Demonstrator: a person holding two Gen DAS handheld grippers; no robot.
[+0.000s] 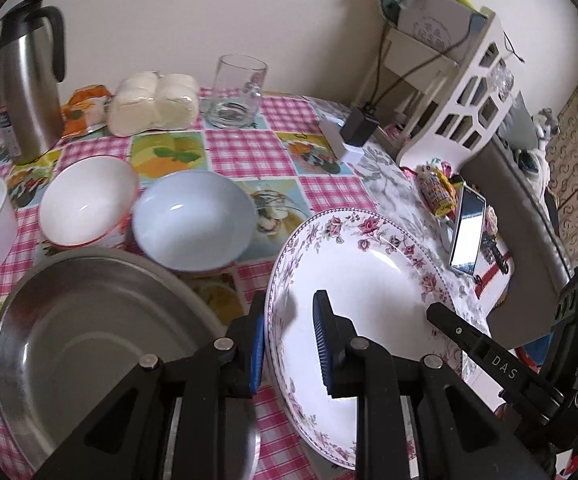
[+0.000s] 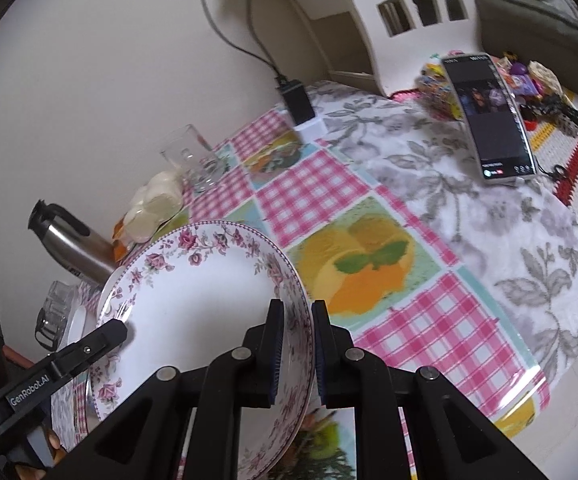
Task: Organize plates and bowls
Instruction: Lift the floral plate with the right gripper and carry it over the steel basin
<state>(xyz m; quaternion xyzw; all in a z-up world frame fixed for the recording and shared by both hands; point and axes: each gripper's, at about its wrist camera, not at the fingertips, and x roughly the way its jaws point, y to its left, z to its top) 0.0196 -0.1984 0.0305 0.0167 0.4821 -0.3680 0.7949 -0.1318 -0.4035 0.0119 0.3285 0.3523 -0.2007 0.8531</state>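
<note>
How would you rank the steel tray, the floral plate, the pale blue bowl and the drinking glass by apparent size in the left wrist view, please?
Steel tray and floral plate: alike, both near the camera, unranked.
Pale blue bowl.
Drinking glass, smallest, though farthest.

Ahead of the left claw two bowls block the way; its left side is blocked by a steel tray.

Left hand-held gripper grips floral plate beside steel tray.
</note>
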